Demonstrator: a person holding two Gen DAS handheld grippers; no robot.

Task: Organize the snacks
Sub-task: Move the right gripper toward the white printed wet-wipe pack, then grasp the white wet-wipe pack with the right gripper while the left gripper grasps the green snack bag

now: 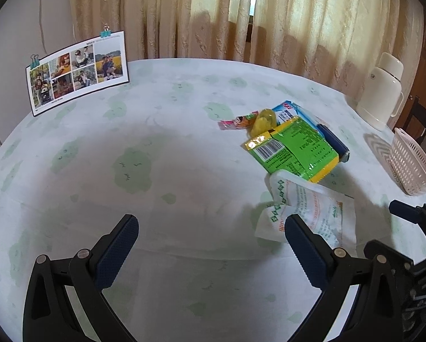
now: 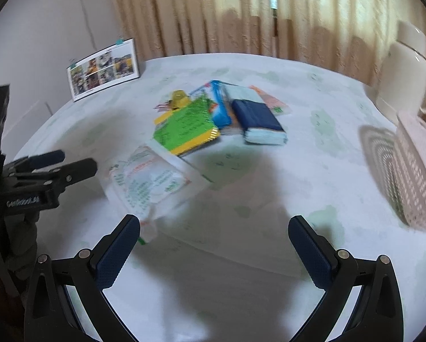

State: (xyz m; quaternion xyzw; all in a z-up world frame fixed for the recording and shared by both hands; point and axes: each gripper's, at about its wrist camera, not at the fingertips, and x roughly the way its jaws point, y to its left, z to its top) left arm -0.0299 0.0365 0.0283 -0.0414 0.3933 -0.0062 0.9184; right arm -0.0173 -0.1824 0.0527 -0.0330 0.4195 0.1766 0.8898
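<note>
**While both grippers hover wide open, snacks sit heaped mid-table**

Though neither tool holds anything, both are low over a round table w/ a white cloth printed in pale green patches [image 1: 161, 131]. The left gripper [image 1: 211, 228] has its blue-padded jaws spread far apart, nothing between them but cloth. The right gripper [image 2: 214, 229] is the same: jaws spread wide, empty.

Snacks lie in a loose heap toward the middle of the table, ahead of both tools. Nearest is a flat white sachet w/ green and red print [image 1: 312, 208]; from the left wrist view its near corner sits just behind that gripper's right finger, and I can't tell if they touch. Just beyond it, a glossy green packet w/ yellow edges and a barcode [image 1: 295, 148] overlaps the sachet's far edge. A navy-and-pale-blue soft pack [image 2: 258, 116] lies just beside the green packet, on its right. A light blue wrapper [image 2: 220, 108] is wedged between those two. At the heap's far side sits a small yellow jelly cup [image 1: 262, 119], touching a thin pink-and-red candy wrapper [image 1: 235, 122].

Well off to the right, near the table edge, stands a pale pink perforated plastic basket [image 2: 418, 171]. Behind it, a cream thermos jug w/ a handle [image 1: 384, 91]. At far left, a photo collage card held by teal binder clips [image 1: 76, 74] leans against the wall. Beige curtains [image 1: 213, 14] hang behind. The right wrist view is blurred.
</note>
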